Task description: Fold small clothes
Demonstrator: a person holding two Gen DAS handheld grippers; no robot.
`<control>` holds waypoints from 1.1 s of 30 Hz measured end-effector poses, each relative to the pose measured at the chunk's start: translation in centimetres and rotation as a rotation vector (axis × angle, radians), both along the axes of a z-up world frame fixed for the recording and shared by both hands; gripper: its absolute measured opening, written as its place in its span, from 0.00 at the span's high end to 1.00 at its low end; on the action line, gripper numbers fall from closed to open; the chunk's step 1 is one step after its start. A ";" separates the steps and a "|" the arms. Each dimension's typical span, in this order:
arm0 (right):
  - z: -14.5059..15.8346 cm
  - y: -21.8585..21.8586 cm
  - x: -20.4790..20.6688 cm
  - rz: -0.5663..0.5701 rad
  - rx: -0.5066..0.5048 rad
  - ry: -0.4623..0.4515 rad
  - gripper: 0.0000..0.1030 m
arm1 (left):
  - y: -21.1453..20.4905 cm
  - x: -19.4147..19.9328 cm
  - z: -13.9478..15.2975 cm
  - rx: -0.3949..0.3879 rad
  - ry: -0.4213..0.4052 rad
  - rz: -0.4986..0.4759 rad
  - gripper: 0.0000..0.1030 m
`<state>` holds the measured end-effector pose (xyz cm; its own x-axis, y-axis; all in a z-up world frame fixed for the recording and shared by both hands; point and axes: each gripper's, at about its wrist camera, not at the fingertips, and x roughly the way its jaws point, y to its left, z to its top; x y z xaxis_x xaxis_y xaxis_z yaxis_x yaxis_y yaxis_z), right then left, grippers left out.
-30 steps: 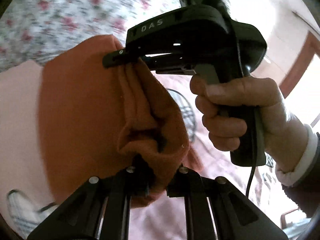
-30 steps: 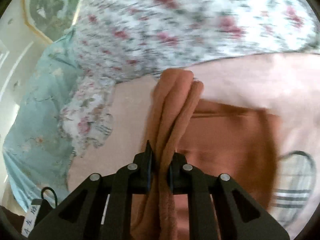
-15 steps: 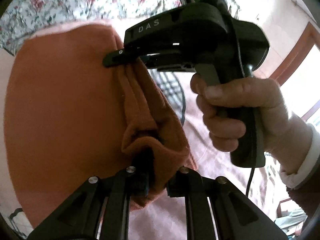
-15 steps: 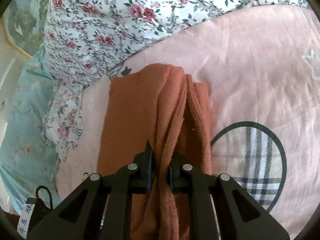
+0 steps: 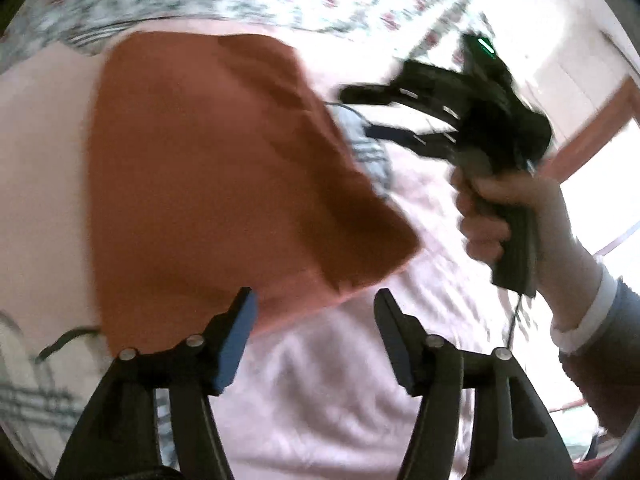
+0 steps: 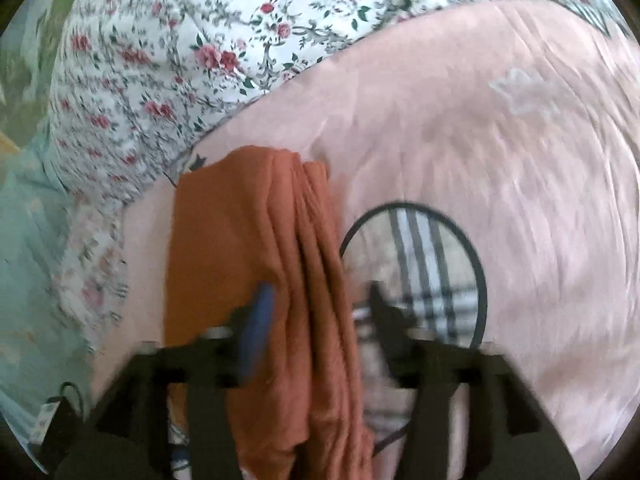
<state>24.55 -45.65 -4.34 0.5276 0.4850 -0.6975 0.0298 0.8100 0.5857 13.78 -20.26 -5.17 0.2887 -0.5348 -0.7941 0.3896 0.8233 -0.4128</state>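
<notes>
Left wrist view is showing the left gripper [image 5: 314,304] with its jaws standing wide after just opening, nothing pressed between them; the near edge of the orange cloth [image 5: 208,184] is lying just beyond the left jaw, toward eleven o'clock. The cloth is resting flat on the pink bedspread [image 5: 320,392], filling the picture from nine to twelve o'clock. At two o'clock a hand [image 5: 504,208] is gripping the handle of the right gripper [image 5: 360,110], whose jaws are also spread and clear of the cloth, blurred by motion.

In the right wrist view the right gripper [image 6: 320,300] is showing its jaws wide, having just been opening, with a bunched fold of the orange cloth [image 6: 256,248] lying loose between them, not pinched. A checked circle pattern [image 6: 432,272] is sitting on the pink bedspread [image 6: 500,184] at three o'clock of the cloth, and a flowered quilt [image 6: 180,40] is lying at eleven o'clock.
</notes>
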 end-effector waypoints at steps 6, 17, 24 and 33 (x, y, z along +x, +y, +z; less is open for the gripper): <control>-1.2 2.6 -0.2 0.083 -0.040 0.030 0.30 | 5.7 3.3 -0.7 0.018 0.022 0.179 0.30; -4.4 4.0 2.1 0.147 -0.002 0.096 0.31 | 8.4 12.3 -5.5 -0.120 0.181 0.287 0.24; -4.8 4.9 2.1 0.167 0.078 0.124 0.72 | 6.3 14.3 -5.1 -0.089 0.131 0.219 0.68; -1.6 10.4 -1.1 0.262 0.195 0.073 0.75 | 11.0 7.4 1.2 -0.056 0.001 0.216 0.77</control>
<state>23.43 -35.23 -5.90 0.3192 0.7258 -0.6094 -0.1170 0.6683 0.7347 21.17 -9.29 -3.93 0.4005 -0.5037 -0.7654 0.2060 0.8635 -0.4604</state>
